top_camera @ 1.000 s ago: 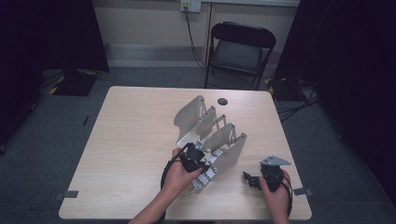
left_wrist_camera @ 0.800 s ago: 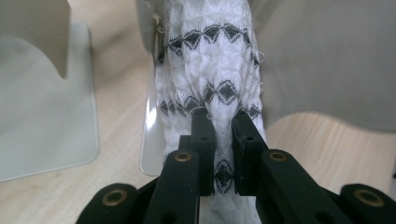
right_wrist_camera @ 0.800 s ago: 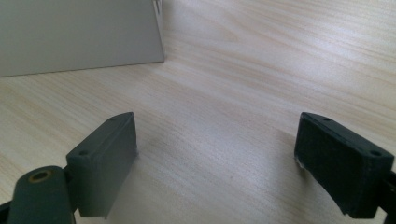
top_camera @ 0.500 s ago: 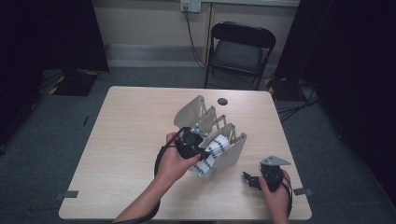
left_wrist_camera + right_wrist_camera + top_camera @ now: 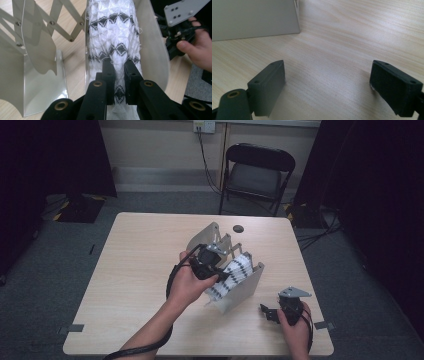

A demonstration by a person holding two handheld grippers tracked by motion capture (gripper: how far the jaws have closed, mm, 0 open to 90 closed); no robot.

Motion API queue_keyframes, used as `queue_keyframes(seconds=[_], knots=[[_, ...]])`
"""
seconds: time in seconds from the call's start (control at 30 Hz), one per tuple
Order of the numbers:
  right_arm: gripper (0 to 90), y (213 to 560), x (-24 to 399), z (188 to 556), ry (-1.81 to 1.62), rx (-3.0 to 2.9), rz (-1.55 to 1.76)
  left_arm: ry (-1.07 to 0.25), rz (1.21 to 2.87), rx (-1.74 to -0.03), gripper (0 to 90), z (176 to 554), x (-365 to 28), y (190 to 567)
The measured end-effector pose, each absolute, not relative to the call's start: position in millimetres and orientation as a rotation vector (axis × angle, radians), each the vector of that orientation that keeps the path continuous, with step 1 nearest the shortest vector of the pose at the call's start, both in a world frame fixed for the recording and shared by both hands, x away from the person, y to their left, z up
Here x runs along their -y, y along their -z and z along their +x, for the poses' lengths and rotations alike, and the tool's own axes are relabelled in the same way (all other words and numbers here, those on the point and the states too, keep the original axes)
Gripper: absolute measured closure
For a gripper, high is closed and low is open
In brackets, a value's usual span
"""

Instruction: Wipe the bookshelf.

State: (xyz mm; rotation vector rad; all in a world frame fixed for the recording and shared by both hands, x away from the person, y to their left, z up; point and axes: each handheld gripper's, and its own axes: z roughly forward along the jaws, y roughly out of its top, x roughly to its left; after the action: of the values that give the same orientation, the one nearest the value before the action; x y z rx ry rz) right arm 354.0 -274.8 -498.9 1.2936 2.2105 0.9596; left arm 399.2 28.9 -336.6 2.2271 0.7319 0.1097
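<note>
A white knitted cloth with black diamond bands (image 5: pixel 115 32) (image 5: pixel 234 272) lies in the end slot of a grey metal folding rack (image 5: pixel 240 292) (image 5: pixel 152 47). My left gripper (image 5: pixel 117 70) (image 5: pixel 212 266) is shut on a fold of that cloth and holds it raised out of the slot. Low at the table's front right, my right gripper (image 5: pixel 328 82) (image 5: pixel 270 312) stands open over bare wood with nothing between its jaws. In the left gripper view, the right hand and its gripper (image 5: pixel 180 30) show beyond the rack's end plate.
The rack's scissor links and further plates (image 5: pixel 37 32) spread to the left of the cloth. A small dark round thing (image 5: pixel 238 228) lies near the table's far edge. A black folding chair (image 5: pixel 257 170) stands behind the table. The rack's end plate (image 5: pixel 254 17) rises just ahead of my right gripper.
My left gripper has risen and moved away from the table's front edge, lifting the cloth up in the rack. The right gripper has kept still.
</note>
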Motion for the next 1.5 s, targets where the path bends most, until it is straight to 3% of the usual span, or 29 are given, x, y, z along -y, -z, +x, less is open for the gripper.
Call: queue_keyframes(seconds=[0.5, 1.5], knots=[[12.4, 498.9, 274.8, 354.1, -0.959, -2.211, 1.293, -0.125, 2.196, -0.682, 82.4, 396.3, -13.9, 315.3], [12.4, 498.9, 274.2, 354.4, -0.959, -2.211, 1.292, -0.076, 2.229, -0.724, 82.3, 391.4, -13.7, 365.5]])
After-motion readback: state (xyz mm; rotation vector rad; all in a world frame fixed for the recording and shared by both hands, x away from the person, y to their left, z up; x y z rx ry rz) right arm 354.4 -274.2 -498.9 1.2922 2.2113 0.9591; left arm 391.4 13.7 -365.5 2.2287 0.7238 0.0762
